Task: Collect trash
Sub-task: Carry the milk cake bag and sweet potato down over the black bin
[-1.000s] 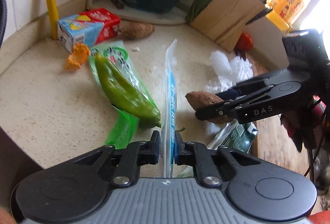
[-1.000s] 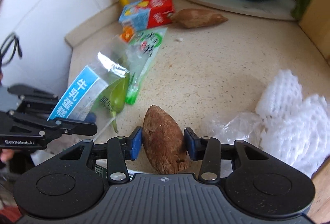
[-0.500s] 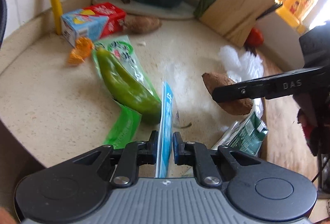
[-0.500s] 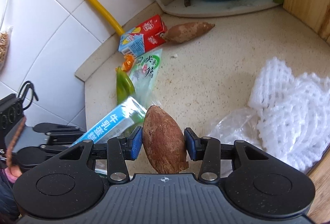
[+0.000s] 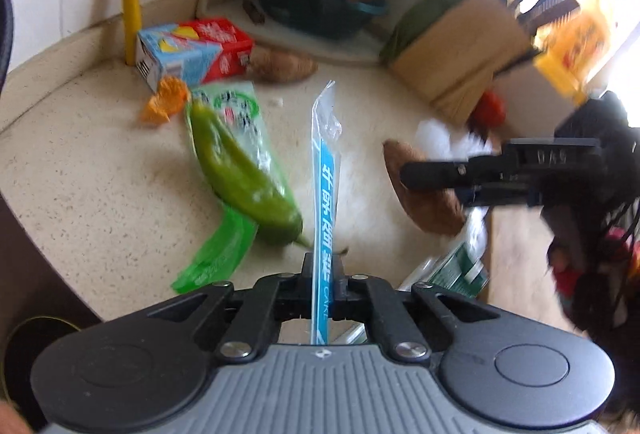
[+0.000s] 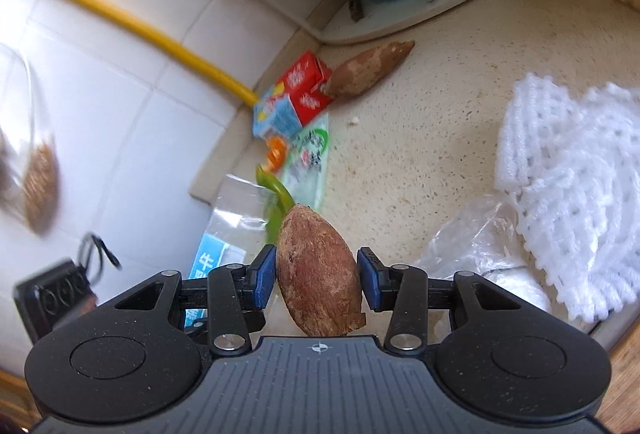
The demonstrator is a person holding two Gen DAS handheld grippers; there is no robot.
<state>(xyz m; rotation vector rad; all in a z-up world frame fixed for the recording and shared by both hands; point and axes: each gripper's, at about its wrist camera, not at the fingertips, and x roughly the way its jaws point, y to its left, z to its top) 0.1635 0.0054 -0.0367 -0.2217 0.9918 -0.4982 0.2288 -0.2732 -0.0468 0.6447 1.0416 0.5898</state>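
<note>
My left gripper (image 5: 322,276) is shut on a blue-and-white plastic wrapper (image 5: 326,170), which stands on edge between its fingers above the speckled counter (image 5: 80,170). The same wrapper (image 6: 224,234) shows low on the left in the right wrist view. My right gripper (image 6: 316,276) is shut on a brown sweet potato (image 6: 318,274), its blue pads pressing both sides. In the left wrist view the right gripper (image 5: 406,174) reaches in from the right, holding the sweet potato (image 5: 424,206) off the counter.
A green pepper (image 5: 244,178) lies on a green wrapper (image 5: 240,110). Behind them are orange peel (image 5: 166,102), a milk carton (image 5: 192,48) and a second sweet potato (image 5: 282,64). White foam netting (image 6: 568,194) and a clear bag (image 6: 476,246) lie right. A knife block (image 5: 460,54) stands behind.
My right gripper has risen with the sweet potato and swung towards the tiled wall. The left gripper has kept the wrapper and shifted slightly over the counter.
</note>
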